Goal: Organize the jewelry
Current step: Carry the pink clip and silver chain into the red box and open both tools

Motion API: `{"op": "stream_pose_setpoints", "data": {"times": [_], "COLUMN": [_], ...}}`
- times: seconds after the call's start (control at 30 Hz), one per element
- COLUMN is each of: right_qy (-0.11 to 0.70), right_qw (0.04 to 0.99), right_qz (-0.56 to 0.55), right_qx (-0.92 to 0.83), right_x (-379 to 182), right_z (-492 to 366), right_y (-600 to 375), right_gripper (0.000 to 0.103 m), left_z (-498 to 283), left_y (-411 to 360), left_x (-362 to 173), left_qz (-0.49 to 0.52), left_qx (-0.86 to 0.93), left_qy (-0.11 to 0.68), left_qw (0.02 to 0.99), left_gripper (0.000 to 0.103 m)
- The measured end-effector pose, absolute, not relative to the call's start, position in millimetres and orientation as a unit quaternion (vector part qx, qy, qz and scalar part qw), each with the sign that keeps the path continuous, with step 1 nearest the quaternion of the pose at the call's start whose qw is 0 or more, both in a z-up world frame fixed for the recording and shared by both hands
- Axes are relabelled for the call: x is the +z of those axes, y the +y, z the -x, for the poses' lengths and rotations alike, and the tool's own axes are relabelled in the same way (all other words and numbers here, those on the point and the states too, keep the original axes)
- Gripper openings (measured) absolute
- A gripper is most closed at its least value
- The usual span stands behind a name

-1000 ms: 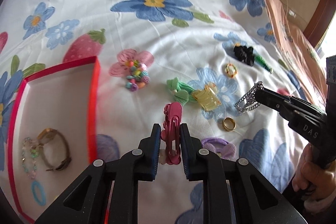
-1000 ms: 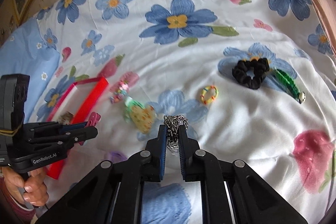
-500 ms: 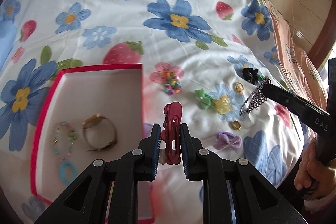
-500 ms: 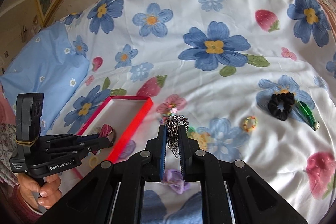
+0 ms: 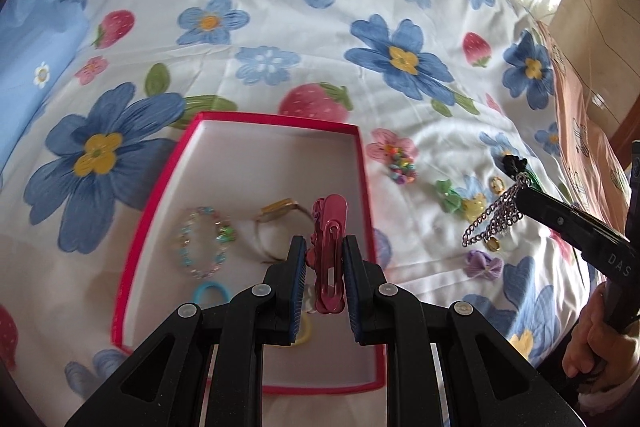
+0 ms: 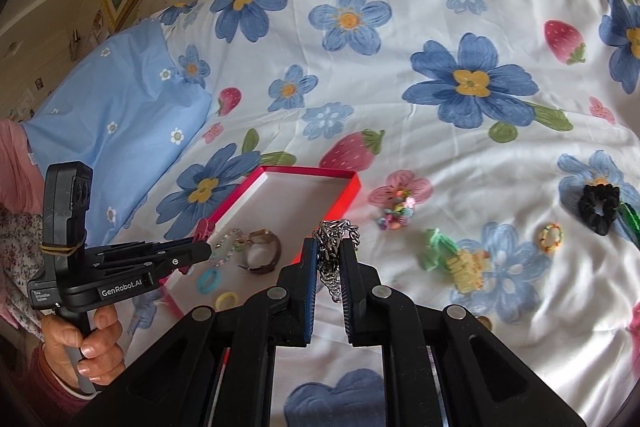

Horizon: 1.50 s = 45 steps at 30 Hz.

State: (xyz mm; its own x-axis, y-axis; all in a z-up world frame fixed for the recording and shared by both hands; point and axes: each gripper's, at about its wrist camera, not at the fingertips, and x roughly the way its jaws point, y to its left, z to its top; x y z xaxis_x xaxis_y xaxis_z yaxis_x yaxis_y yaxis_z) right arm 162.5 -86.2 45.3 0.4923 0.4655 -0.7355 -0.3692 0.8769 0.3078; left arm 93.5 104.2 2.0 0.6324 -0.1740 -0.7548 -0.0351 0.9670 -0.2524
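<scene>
My left gripper point(image 5: 324, 255) is shut on a dark pink hair clip point(image 5: 330, 247) and hangs above the red-rimmed box point(image 5: 362, 163), whose white floor holds a beaded bracelet point(image 5: 202, 243), a gold watch point(image 5: 280, 223), a blue ring point(image 5: 210, 293) and a yellow ring. My right gripper point(image 6: 330, 263) is shut on a silver chain point(image 6: 336, 247), which dangles in the left wrist view point(image 5: 494, 217) to the right of the box over the bedspread. In the right wrist view the left gripper point(image 6: 200, 251) reaches over the box point(image 6: 348, 195) from the left.
Loose on the flowered bedspread right of the box lie a bead cluster point(image 6: 396, 213), green bow point(image 6: 438, 247), yellow clip point(image 6: 466, 269), purple bow point(image 5: 484, 263), small ring point(image 6: 551, 237), black scrunchie point(image 6: 598, 209) and green clip. A blue pillow point(image 6: 116, 119) lies left.
Both grippers have travelled left and risen, each keeping its item. The box, once at the left edge of the left wrist view, now lies under the left gripper.
</scene>
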Motion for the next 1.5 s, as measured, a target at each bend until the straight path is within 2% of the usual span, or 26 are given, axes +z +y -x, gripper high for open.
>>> {"op": "stream_pose_setpoints", "data": {"times": [0.57, 1.17, 1.5], "right_qy": [0.464, 0.527, 0.553], "right_qw": [0.824, 0.780, 0.764], "right_qz": [-0.049, -0.018, -0.002], "right_qx": [0.321, 0.338, 0.332], "right_x": [26, -37, -59], "right_z": [-160, -169, -173], "right_y": [-8, 43, 48], "right_gripper": [0.010, 0.010, 0.010], "left_z": [-88, -138, -147], "left_y": [153, 168, 170], "left_x": [-15, -73, -89], "left_qz": [0.136, 0.134, 0.135], "left_qx": [0.012, 0.040, 0.040], "left_qy": [0.443, 0.493, 0.503], "left_qw": [0.886, 0.859, 0.853], "left_gripper": [0.017, 0.017, 0.018]}}
